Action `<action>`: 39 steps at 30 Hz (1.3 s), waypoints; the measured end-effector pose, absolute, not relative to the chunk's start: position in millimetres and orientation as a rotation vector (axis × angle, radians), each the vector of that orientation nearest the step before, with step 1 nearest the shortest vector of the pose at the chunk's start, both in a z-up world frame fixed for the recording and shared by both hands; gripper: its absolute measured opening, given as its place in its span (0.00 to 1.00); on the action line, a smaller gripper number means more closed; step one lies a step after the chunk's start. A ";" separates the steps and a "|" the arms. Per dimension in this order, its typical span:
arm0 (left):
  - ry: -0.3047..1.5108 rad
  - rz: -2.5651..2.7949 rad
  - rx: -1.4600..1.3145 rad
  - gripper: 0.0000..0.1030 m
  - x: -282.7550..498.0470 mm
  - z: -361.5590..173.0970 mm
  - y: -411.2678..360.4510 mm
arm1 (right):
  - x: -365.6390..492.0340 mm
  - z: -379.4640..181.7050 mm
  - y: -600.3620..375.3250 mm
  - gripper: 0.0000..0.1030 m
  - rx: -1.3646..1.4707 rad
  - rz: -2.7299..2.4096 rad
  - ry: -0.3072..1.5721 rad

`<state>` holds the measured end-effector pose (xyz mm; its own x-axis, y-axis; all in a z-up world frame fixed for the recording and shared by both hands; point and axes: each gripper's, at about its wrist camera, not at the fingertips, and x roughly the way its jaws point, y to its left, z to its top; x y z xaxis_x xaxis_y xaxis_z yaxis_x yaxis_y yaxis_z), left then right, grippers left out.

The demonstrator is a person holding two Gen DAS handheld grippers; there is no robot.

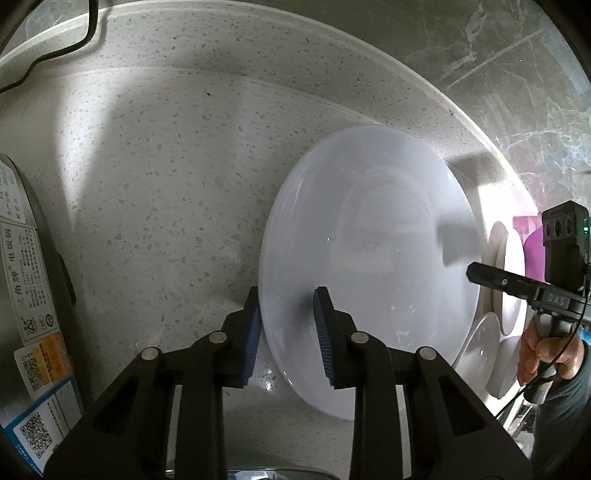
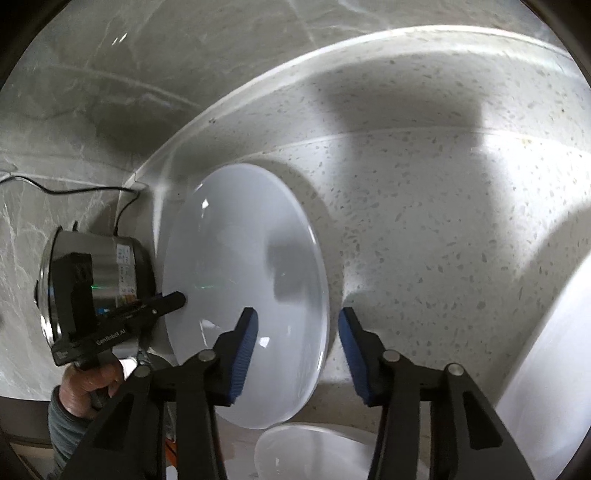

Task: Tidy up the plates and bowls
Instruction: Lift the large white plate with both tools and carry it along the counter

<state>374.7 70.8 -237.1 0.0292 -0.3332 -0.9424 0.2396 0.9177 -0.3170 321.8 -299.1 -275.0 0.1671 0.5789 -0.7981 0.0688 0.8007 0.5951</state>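
Observation:
A large white plate (image 1: pixel 369 258) lies on the speckled countertop (image 1: pixel 166 184). My left gripper (image 1: pixel 287 306) points steeply down over its left rim. One blue pad is against the outer edge and the other stands over the plate's face, with a strip of plate showing between them. In the right wrist view the same plate (image 2: pixel 240 277) has its right rim between the pads of my right gripper (image 2: pixel 297 325). That gripper's left pad is over the plate, and its right pad stands clear of the rim.
A steel rice cooker (image 2: pixel 96 273) with labels stands just left of the plate, its black cable (image 1: pixel 88 33) trailing along the back wall. More white dishes (image 1: pixel 480 354) and a pink item (image 1: pixel 532 240) are stacked to the right. A white bowl (image 2: pixel 314 454) sits close below.

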 end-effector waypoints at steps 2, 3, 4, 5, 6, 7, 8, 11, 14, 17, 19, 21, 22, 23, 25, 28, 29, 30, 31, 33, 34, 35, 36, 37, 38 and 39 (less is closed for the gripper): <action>1.471 -0.440 -0.066 0.24 373.6 -236.9 66.7 | 321.6 -278.0 -298.2 0.28 0.574 0.395 1.389; 1.467 -0.438 -0.065 0.24 373.6 -236.8 65.2 | 321.7 -278.3 -299.3 0.21 0.565 0.383 1.391; 1.464 -0.437 -0.065 0.24 373.5 -236.8 64.6 | 321.8 -279.1 -301.8 0.16 0.559 0.375 1.394; 1.461 -0.439 -0.067 0.24 373.7 -237.1 63.6 | 321.9 -279.8 -303.6 0.16 0.568 0.379 1.394; 1.457 -0.440 -0.071 0.24 374.6 -237.3 66.0 | 321.9 -280.2 -304.8 0.16 0.574 0.383 1.395; 1.454 -0.439 -0.075 0.24 374.8 -237.4 65.4 | 321.6 -280.5 -305.8 0.16 0.576 0.384 1.394; 1.451 -0.439 -0.076 0.23 375.1 -237.3 67.0 | 321.2 -280.5 -305.8 0.16 0.575 0.384 1.391; 1.437 -0.436 -0.068 0.23 374.9 -236.5 66.1 | 319.7 -279.4 -304.5 0.16 0.552 0.382 1.382; 1.428 -0.435 -0.077 0.23 375.9 -236.7 69.3 | 318.3 -278.6 -302.4 0.16 0.540 0.379 1.373; 1.427 -0.437 -0.077 0.23 376.8 -236.8 69.0 | 317.3 -278.1 -302.1 0.16 0.527 0.379 1.370; 1.427 -0.437 -0.076 0.23 377.2 -236.9 68.4 | 316.8 -277.4 -302.2 0.16 0.521 0.378 1.367; 1.425 -0.437 -0.072 0.23 376.8 -236.3 68.0 | 316.2 -276.2 -302.7 0.16 0.525 0.374 1.364; 1.423 -0.436 -0.071 0.23 376.9 -235.6 67.5 | 316.0 -276.0 -302.5 0.16 0.525 0.372 1.362; 1.422 -0.435 -0.072 0.23 377.4 -234.6 67.0 | 316.0 -275.5 -303.0 0.16 0.526 0.371 1.359; 1.415 -0.434 -0.069 0.23 377.5 -231.6 67.2 | 316.4 -273.7 -304.8 0.16 0.528 0.370 1.353; 1.405 -0.432 -0.061 0.23 376.7 -224.4 66.0 | 316.1 -269.5 -306.2 0.16 0.531 0.372 1.344; 1.400 -0.431 -0.058 0.23 376.0 -221.3 65.6 | 316.0 -268.3 -307.1 0.16 0.534 0.372 1.342; 1.397 -0.431 -0.055 0.23 375.1 -218.5 65.4 | 315.8 -266.7 -308.2 0.16 0.536 0.373 1.339; 1.396 -0.430 -0.056 0.23 374.5 -216.1 65.6 | 315.2 -264.8 -309.2 0.16 0.537 0.375 1.336; 1.392 -0.429 -0.055 0.23 372.2 -210.3 66.0 | 313.1 -261.4 -310.1 0.16 0.537 0.378 1.332; 1.388 -0.429 -0.055 0.23 370.5 -207.1 66.2 | 311.7 -259.1 -311.1 0.16 0.536 0.379 1.328; 1.385 -0.430 -0.054 0.23 368.5 -203.4 66.6 | 310.2 -257.2 -312.3 0.16 0.539 0.382 1.325; 1.381 -0.430 -0.056 0.23 365.9 -199.3 66.9 | 308.3 -254.7 -313.4 0.16 0.542 0.385 1.321; 1.376 -0.431 -0.055 0.23 362.9 -194.4 67.2 | 305.6 -251.5 -315.1 0.16 0.543 0.389 1.316; 1.371 -0.431 -0.054 0.23 359.5 -189.4 66.3 | 303.1 -248.4 -315.9 0.16 0.544 0.392 1.313; 1.368 -0.433 -0.052 0.23 356.9 -184.6 66.1 | 300.0 -243.8 -317.6 0.16 0.543 0.397 1.307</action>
